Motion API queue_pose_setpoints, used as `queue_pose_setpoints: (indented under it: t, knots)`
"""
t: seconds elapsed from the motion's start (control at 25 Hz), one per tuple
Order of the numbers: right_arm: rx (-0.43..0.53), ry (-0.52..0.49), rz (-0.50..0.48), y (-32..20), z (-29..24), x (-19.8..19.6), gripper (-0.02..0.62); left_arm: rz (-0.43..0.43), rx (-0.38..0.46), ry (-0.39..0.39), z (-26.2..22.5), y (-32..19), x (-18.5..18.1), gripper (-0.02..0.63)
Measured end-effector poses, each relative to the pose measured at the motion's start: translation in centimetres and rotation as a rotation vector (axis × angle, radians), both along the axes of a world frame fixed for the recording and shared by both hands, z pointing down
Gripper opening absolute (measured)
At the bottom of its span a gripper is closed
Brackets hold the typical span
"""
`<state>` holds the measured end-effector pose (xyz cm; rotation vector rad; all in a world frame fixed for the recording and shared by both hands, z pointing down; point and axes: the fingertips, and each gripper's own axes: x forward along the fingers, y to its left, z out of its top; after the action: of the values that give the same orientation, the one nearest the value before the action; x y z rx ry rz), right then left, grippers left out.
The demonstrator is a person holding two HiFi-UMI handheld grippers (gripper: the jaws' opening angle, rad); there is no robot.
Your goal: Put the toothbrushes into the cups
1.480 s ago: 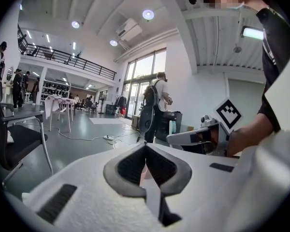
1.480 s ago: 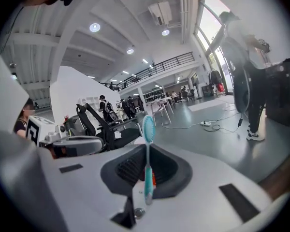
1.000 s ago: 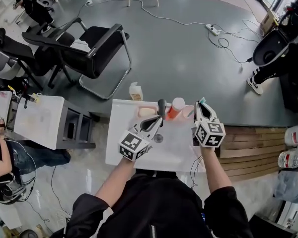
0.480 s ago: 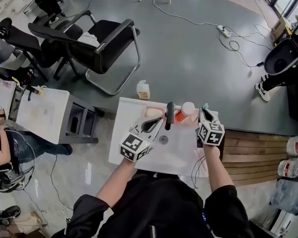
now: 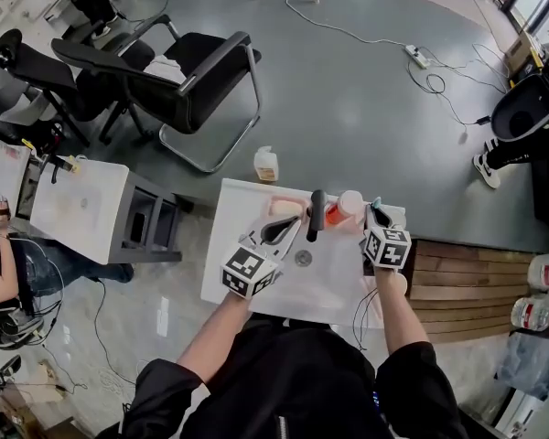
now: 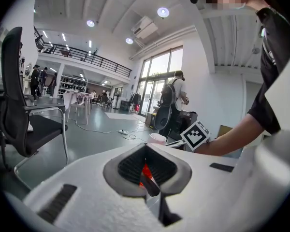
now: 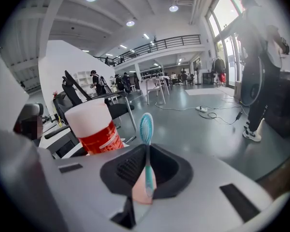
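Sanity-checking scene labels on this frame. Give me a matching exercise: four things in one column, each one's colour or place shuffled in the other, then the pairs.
Things:
1 toothbrush
2 cup
3 faucet
4 bottle

Colour or place:
a black, upright on the sink
b off the sink, past its far edge
c red with a white top, beside the faucet
d teal, upright in the right tongs

Pairs: 1-d; 2-c; 3-a; 4-b
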<state>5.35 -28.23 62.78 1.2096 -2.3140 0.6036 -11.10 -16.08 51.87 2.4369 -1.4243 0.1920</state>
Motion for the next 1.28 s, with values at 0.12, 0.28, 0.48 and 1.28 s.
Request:
queue_pose_setpoints:
  t: [0.12,0.28,0.48,1.28]
  knots:
    - [-0.011,0.005,0.007,-0.1,0.3,0.1,0.031,-0.008,0.0,0.002,0.0,0.0,-0.3,0.002]
    - [-0.039,-0.017,0.025,0.0,0.6,-0.1,0.069,-0.01,-0.001,0.001,0.0,0.2,-0.7,0.002]
    - [-0.03,-0.025,0.032,0.1,0.2,-0.1,0.087,-0.005,0.002,-0.001,0.0,0.4,-0.5,0.002]
    - [0.198,-0.163,0.056,7.4,-11.6,2.3,0.003,0.164,0.065,-0.001,-2.4,1.4,5.0,0.002]
